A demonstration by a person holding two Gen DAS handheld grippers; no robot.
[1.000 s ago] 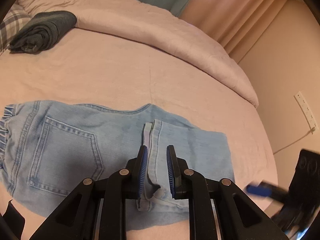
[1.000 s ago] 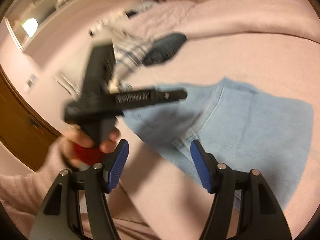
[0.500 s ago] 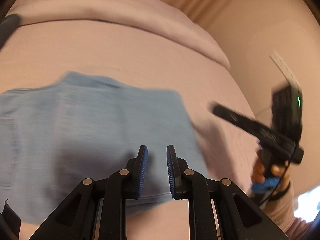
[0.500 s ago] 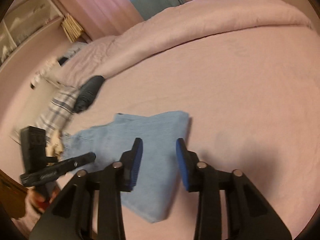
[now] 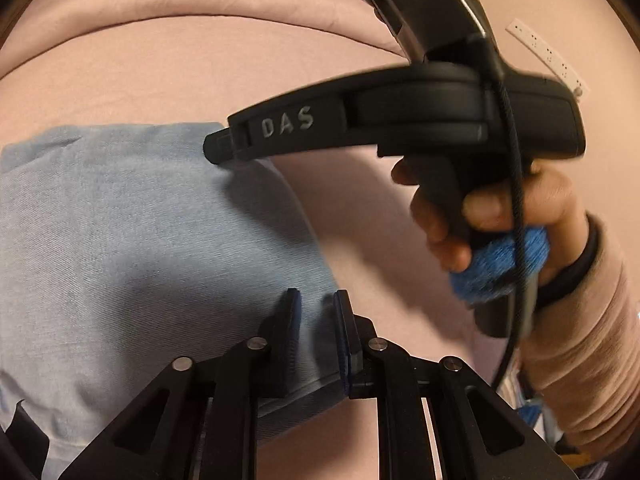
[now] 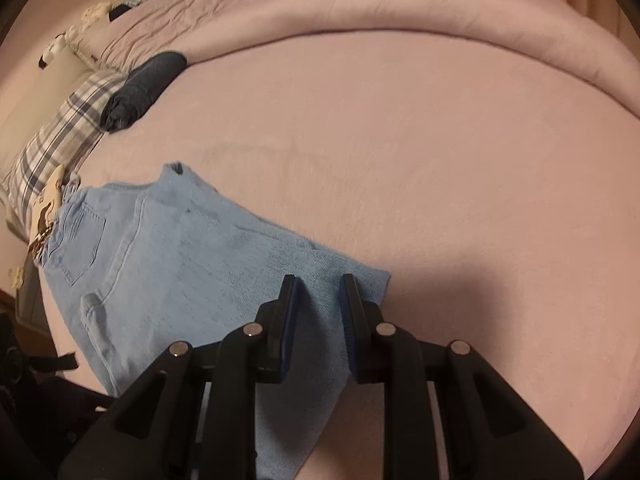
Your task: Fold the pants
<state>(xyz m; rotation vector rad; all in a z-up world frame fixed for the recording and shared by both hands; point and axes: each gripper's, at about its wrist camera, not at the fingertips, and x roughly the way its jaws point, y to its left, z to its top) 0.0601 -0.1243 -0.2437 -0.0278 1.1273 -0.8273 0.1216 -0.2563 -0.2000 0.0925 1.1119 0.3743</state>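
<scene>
Light blue jeans (image 6: 180,264) lie folded once on the pink bed, waistband and back pocket at the left, folded edge at the right. My right gripper (image 6: 318,300) sits at the far corner of the folded edge, jaws narrow with denim between the pads. My left gripper (image 5: 314,312) sits at the near corner of the same edge of the jeans (image 5: 120,240), jaws narrow around the fabric. The right gripper's black body (image 5: 360,120) and the hand on it show in the left wrist view, its tip over the far corner.
A rolled dark garment (image 6: 140,88) lies at the back left beside a plaid pillow (image 6: 52,148). A bunched pink duvet (image 6: 400,0) runs along the far side of the bed. A wall with a power strip (image 5: 548,56) stands to the right.
Both grippers have moved to the jeans' folded edge. The left has let go of the leg hem and the right gripper's jaws have narrowed from wide open.
</scene>
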